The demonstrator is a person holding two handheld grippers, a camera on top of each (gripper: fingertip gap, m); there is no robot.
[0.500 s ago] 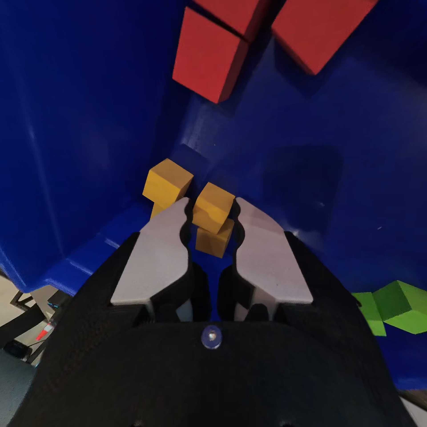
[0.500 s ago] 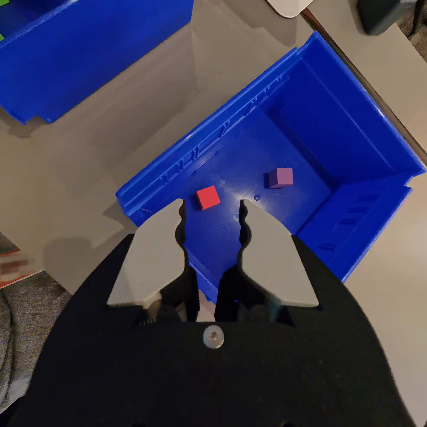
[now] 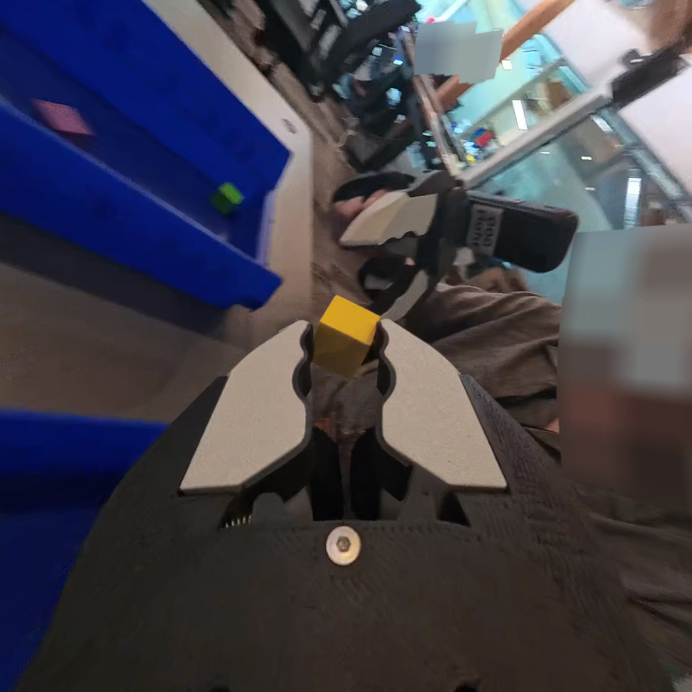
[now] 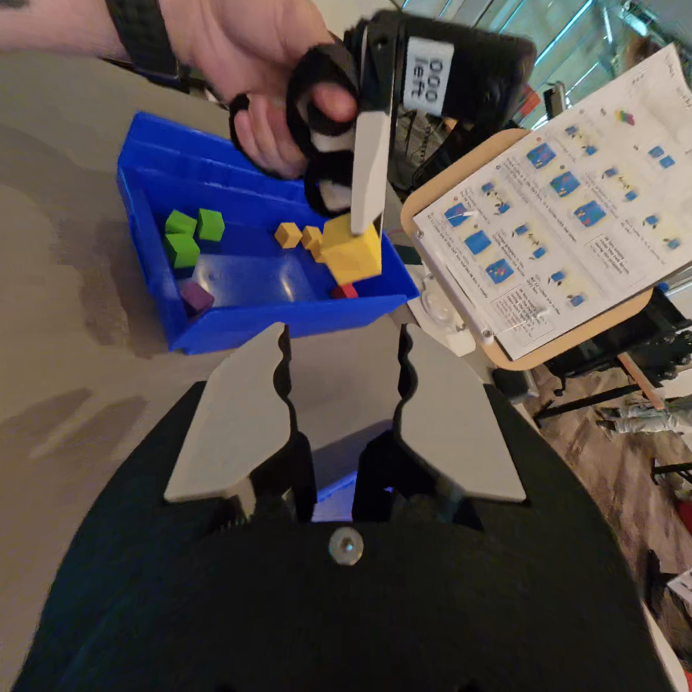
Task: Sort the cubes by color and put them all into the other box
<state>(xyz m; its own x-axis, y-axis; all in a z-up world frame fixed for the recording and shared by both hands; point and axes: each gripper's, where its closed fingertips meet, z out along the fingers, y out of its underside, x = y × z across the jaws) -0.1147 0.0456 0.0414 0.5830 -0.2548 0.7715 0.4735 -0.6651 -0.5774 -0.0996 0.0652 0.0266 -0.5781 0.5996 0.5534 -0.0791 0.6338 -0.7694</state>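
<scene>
My left gripper (image 3: 342, 329) is shut on a yellow cube (image 3: 342, 335) and holds it in the air, past the table's edge. In the right wrist view a hand holds this left gripper (image 4: 365, 224), with the yellow cube (image 4: 352, 254) in front of a blue bin (image 4: 284, 322). My right gripper (image 4: 342, 333) is open and empty, pointing at the cube from a short way off. It also shows in the left wrist view (image 3: 365, 277), just beyond the cube, jaws apart.
The blue bin holds green cubes (image 4: 183, 239), small yellow cubes (image 4: 288, 235), a purple cube (image 4: 196, 297) and a red cube (image 4: 346, 291). A clipboard with a printed sheet (image 4: 543, 232) stands at the right. Another blue bin (image 3: 149, 239) shows a purple cube (image 3: 61, 118) and a green cube (image 3: 226, 197).
My left gripper has closed on a yellow cube, lifted it out of the bin and swung toward the right gripper. My right gripper has left the other bin, turned toward the cube and opened wider.
</scene>
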